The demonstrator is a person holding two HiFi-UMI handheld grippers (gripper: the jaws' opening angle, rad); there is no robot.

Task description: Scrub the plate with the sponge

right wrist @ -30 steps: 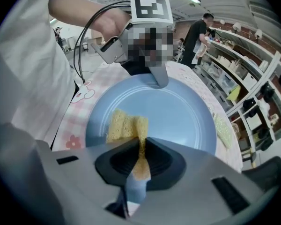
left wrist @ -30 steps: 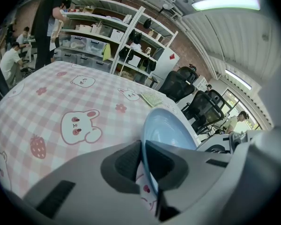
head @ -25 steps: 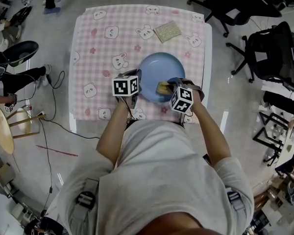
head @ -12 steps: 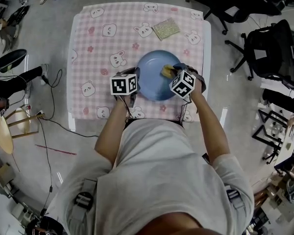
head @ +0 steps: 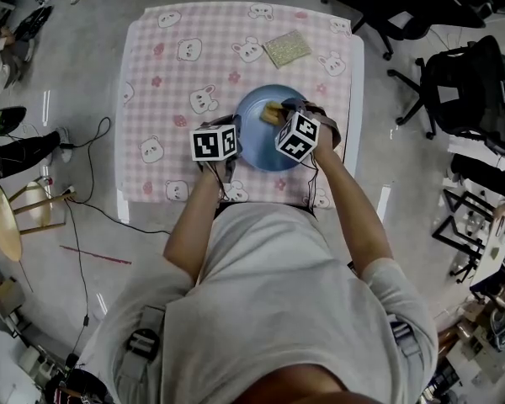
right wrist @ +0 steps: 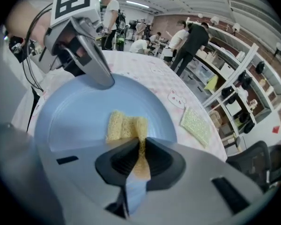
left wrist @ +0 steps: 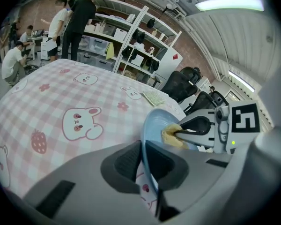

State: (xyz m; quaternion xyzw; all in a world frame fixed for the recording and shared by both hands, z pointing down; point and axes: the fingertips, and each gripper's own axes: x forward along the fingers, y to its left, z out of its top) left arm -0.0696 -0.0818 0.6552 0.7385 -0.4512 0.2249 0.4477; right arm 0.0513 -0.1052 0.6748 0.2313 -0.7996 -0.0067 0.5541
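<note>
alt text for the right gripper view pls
The right claw is shut on a yellow sponge, pressing it against a blue plate. The left claw grips the plate's rim at upper left; a green pad lies beyond on the pink checked tablecloth.

— Where is free room on the table (head: 156, 82)?
— Across its left half.
— And obstacles?
— The plate (head: 254, 139) near the front edge, left tongs (left wrist: 143, 165) clamped on its rim, right tongs (right wrist: 139, 158) holding a sponge (right wrist: 124, 125) on it; a green pad (head: 287, 50) lies beyond.
</note>
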